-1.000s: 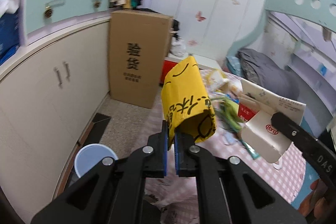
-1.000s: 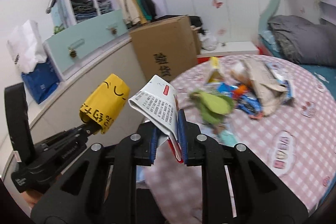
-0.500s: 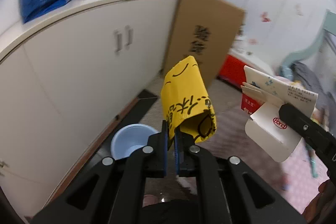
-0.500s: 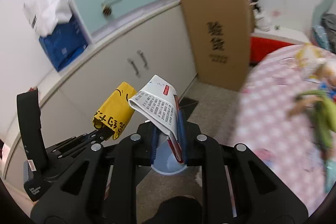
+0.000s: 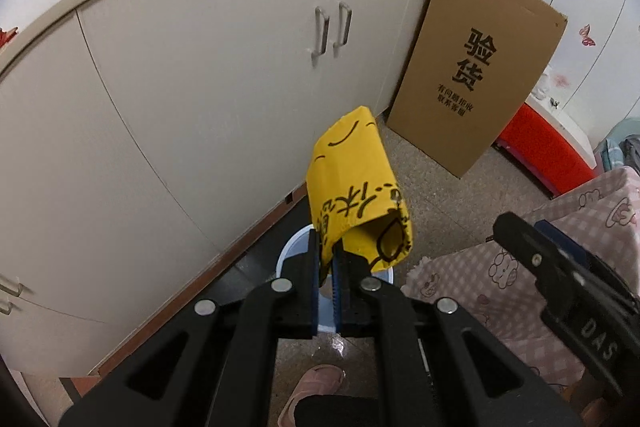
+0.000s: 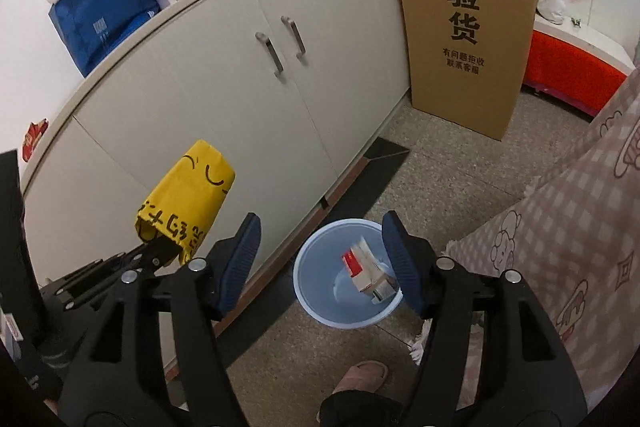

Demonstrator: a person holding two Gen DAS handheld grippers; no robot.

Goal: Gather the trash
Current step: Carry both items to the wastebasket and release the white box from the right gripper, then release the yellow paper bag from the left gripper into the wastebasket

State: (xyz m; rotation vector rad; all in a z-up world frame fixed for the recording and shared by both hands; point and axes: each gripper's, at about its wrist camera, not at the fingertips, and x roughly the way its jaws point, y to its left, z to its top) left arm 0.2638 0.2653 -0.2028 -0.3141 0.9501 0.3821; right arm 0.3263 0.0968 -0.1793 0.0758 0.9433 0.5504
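Yellow wrapper (image 5: pixel 357 187) between closed jaws

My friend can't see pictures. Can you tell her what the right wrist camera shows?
The open right tool hangs over a blue bin with a red-and-white carton inside. The left tool pinches a yellow wrapper beside white cabinets.

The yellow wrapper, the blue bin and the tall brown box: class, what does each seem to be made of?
Yellow wrapper: probably thin matte paper or film; it creases and folds softly.
Blue bin: likely moulded plastic, smooth with a faint sheen.
Tall brown box: cardboard, matte brown, printed black characters.
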